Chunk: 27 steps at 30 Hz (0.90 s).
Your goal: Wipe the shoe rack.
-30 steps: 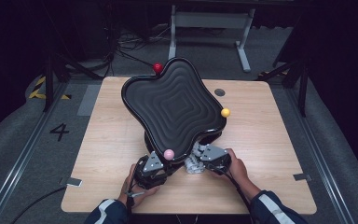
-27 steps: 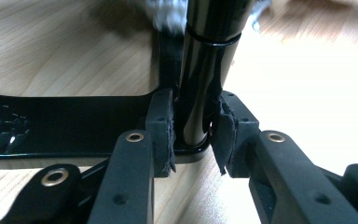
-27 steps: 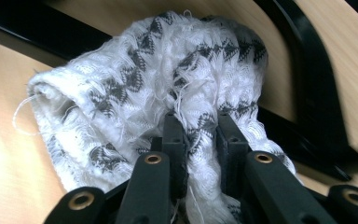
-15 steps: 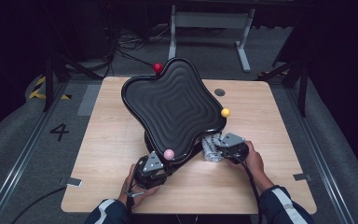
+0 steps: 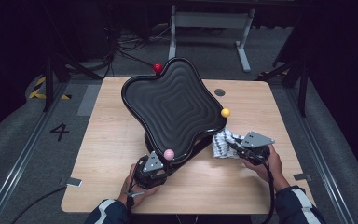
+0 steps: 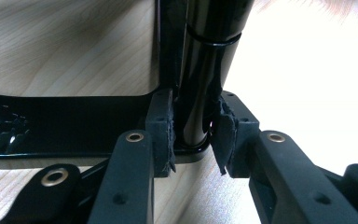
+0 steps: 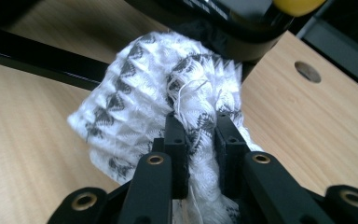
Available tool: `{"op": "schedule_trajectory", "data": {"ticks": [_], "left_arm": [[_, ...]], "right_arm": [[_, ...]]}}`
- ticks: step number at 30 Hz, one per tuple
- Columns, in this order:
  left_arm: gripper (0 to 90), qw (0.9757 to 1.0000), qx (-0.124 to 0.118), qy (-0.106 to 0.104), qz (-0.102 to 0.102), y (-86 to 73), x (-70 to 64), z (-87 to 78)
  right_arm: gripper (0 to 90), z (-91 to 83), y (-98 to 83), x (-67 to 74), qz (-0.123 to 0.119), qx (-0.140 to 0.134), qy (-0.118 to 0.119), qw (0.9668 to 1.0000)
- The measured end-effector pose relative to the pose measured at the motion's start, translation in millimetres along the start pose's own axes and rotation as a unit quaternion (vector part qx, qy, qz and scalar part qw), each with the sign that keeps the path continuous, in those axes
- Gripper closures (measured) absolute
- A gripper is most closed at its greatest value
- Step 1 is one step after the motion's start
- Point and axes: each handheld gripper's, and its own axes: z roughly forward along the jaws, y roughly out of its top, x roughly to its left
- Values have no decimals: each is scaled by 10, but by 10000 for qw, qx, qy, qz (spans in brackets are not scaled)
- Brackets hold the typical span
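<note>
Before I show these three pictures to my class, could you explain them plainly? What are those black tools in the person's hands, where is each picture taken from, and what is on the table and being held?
A person sits at a wooden table with a hand-held two-jaw gripper in each hand; there is no robot arm.

The high view looks down from above the person's side. The other two pictures come from small cameras riding on each gripper, looking along its black jaws.

On the table stands a wavy black tray tilted on a black stand, with a red ball, a yellow ball and a pink ball at its lobes.

The left gripper is shut on the stand's shiny black post. The right gripper is shut on a bunched white patterned cloth, held beside the tray under the yellow ball.
</note>
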Motion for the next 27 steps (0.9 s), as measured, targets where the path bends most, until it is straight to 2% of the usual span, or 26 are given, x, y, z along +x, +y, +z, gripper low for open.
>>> {"op": "schedule_trajectory", "data": {"ticks": [2, 5, 7, 15, 20, 27], "left_arm": [[691, 10000, 5, 2, -14, -1, 0, -1], [690, 10000, 0, -2, -6, 0, 2, 0], [690, 10000, -2, -1, 5, 0, 1, 1], [688, 10000, 11, 1, 2, 0, -1, -2], [688, 10000, 13, 22, 22, 1, 0, -2], [690, 10000, 14, 21, 20, 1, 1, -2]], "right_arm": [[788, -130, 13, 28, -35, -164, 43, 9999], [789, -208, 24, 43, -22, -287, 56, 9996], [789, -304, 61, 62, 21, -515, 85, 9986], [791, -456, 205, 101, -9, -942, 159, 9954], [790, -449, 284, 101, 16, -1054, 135, 9943], [790, -276, 490, 123, -88, -1146, 113, 9933]]}}
